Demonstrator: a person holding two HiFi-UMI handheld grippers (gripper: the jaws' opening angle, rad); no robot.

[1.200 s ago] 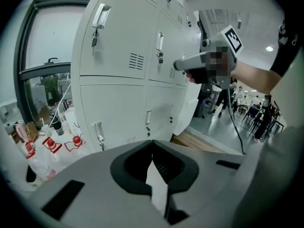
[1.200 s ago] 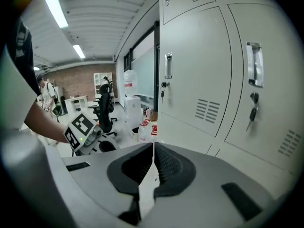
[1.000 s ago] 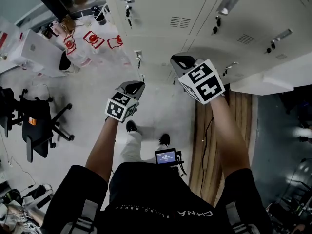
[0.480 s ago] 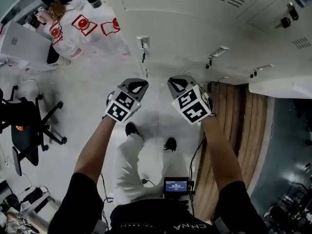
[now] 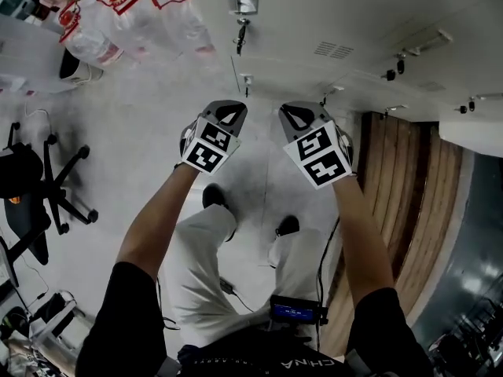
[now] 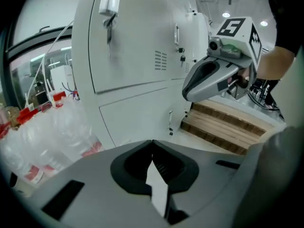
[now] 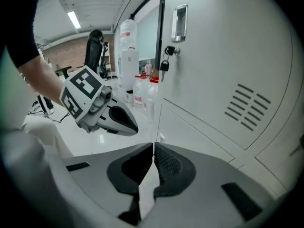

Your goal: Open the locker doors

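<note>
The left tongs point(image 6: 152, 144) are seen pressed together with nothing between them, and the right tongs point(image 7: 153, 146) are likewise closed and empty. Both are held side by side in front of a bank of white lockers point(image 5: 354, 22), apart from it, each carrying a cube with black-and-white square markers. The locker doors are all seen closed. In the right gripper view a door point(image 7: 223, 56) is shown with a metal handle point(image 7: 179, 23), a bunch of keys point(image 7: 165, 65) hanging in its lock and slanted vent slots point(image 7: 247, 108). To the left of the lockers, plastic-wrapped bottles point(image 5: 134, 14) with red labels are stacked; the print on them cannot be read. A black office chair point(image 5: 31, 187) stands on the pale floor, and wooden steps point(image 5: 409, 187) lie at the right. White letters "CHNA" point(image 5: 305, 364) are made out on the person's black shirt.
</note>
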